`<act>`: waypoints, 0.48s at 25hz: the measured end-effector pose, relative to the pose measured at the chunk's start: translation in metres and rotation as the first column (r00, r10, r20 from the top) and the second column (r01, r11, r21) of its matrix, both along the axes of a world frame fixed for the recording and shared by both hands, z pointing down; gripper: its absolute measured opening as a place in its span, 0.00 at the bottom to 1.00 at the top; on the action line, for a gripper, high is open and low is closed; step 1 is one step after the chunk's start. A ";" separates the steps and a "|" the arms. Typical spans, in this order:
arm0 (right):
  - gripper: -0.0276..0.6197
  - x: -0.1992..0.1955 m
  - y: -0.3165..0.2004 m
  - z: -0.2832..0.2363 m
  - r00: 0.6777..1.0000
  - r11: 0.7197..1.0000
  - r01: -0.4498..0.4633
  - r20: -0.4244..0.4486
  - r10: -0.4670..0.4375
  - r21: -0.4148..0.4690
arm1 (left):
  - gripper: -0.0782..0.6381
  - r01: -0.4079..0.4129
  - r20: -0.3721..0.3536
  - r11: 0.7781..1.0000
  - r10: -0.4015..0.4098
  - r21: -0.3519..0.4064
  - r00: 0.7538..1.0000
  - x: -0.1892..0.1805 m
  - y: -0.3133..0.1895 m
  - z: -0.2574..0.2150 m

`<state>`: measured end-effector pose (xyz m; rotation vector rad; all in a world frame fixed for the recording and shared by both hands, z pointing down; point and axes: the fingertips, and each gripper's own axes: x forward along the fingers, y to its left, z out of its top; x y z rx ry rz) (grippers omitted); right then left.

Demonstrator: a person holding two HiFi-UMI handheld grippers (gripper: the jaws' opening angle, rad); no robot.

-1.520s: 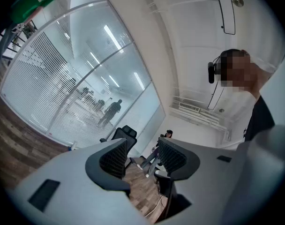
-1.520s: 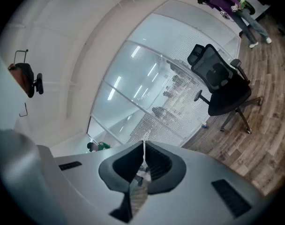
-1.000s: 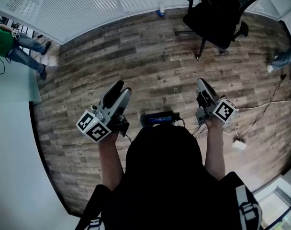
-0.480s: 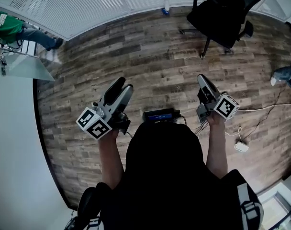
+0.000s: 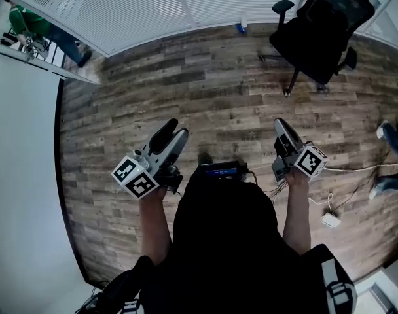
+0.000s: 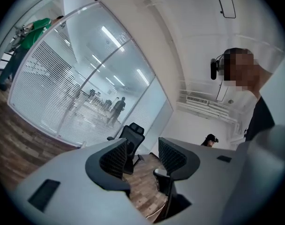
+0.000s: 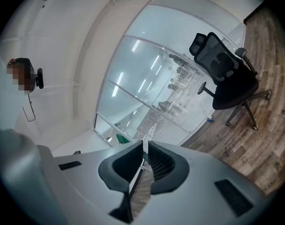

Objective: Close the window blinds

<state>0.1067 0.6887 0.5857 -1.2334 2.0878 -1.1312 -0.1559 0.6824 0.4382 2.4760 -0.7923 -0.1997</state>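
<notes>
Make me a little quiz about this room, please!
1. True or false: the left gripper has its jaws apart and holds nothing.
2. What stands on the wooden floor near the window blinds? A: black office chair; B: sofa; C: bicycle.
3. Fill in: the jaws of the right gripper are ____.
Key: 1 true; 2 A; 3 shut.

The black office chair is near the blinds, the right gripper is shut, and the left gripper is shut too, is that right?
Not quite. The left gripper is open, jaws apart with nothing between them, as the left gripper view shows. The rest stands: the black office chair is near the blinds and the right gripper is shut.
</notes>
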 end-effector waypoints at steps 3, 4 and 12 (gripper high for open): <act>0.08 -0.006 -0.007 -0.001 1.000 1.000 0.004 -0.019 -0.004 -0.004 | 0.42 0.004 -0.020 1.000 -0.005 -0.010 1.000 -0.006 -0.012 0.004; 0.08 -0.008 -0.011 -0.001 0.999 1.000 0.005 -0.031 -0.006 -0.003 | 0.42 0.004 -0.031 1.000 -0.005 -0.014 1.000 -0.008 -0.018 0.007; 0.08 -0.033 -0.066 0.001 0.994 0.999 -0.023 -0.111 0.018 -0.040 | 0.42 0.005 -0.131 0.998 -0.012 -0.060 0.991 -0.041 -0.102 0.028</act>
